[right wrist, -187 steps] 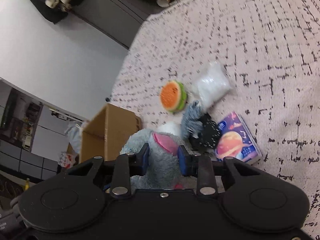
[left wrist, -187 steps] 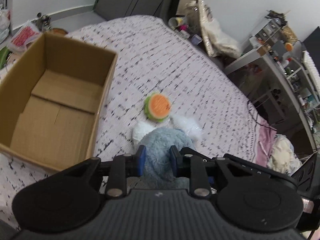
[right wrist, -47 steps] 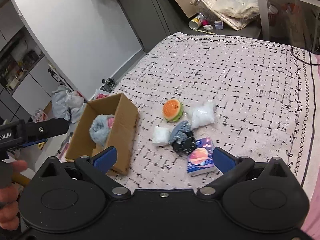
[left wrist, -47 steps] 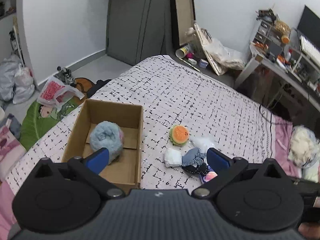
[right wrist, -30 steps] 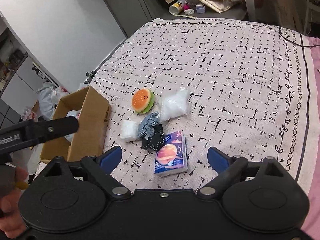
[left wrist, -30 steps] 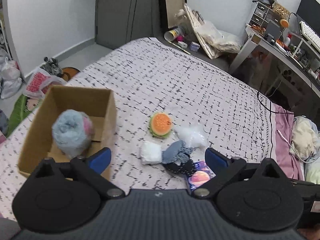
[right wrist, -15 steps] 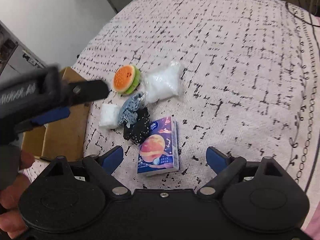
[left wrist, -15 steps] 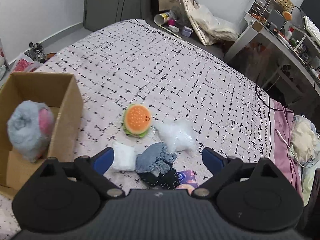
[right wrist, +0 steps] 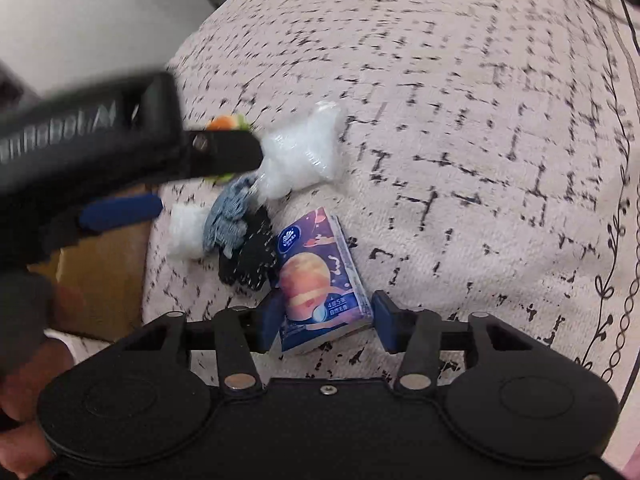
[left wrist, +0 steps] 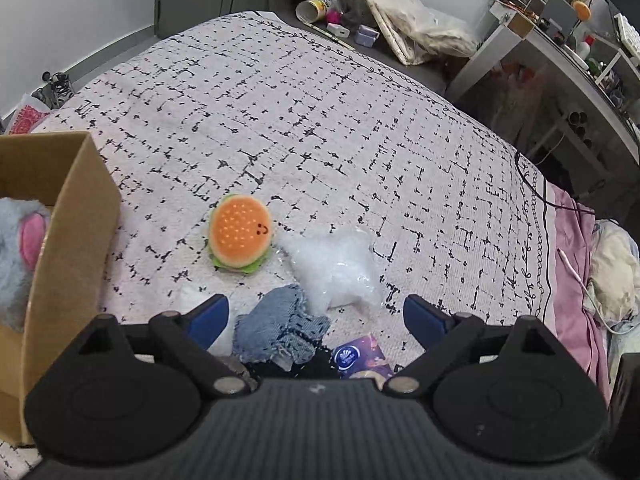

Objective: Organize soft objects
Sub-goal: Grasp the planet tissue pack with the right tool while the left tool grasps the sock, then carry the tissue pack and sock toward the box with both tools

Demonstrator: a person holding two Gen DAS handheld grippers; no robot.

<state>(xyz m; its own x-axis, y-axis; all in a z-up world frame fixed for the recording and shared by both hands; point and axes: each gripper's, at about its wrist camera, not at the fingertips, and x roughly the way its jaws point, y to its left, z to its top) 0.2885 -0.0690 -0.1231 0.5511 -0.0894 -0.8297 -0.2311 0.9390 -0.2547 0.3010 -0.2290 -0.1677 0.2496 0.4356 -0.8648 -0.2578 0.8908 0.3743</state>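
- The right claw points down at the bed. Its two blue fingers are closing in.
- A tissue pack with a big orange planet on it lies flat on the bed, between those fingers. The left finger looks right against the pack's edge. The right finger is just beside the other edge. I cannot tell if they are squeezing it yet.
- The far end of the pack sticks out past the fingers, toward the pile of soft things.
- A black cloth lies just beside the pack, on its left. A blue jean cloth lies on top of the black one.
- A small white bag sits left of the jean cloth. A bigger white fluffy bag sits behind the pile.
- The left claw is wide open and holds nothing. It hangs over the same pile.
- In the left view, the jean cloth lies between the left claw's fingers, nearer the left one. The fingers do not touch it.
- The burger toy lies on the bed a bit past the left claw. The fluffy bag is touching it on the right.
- A cardboard box stands on the bed at the left. A gray stuffed animal with a pink ear sits inside it.
- In the right view, the left claw is blurry and covers most of the burger toy.
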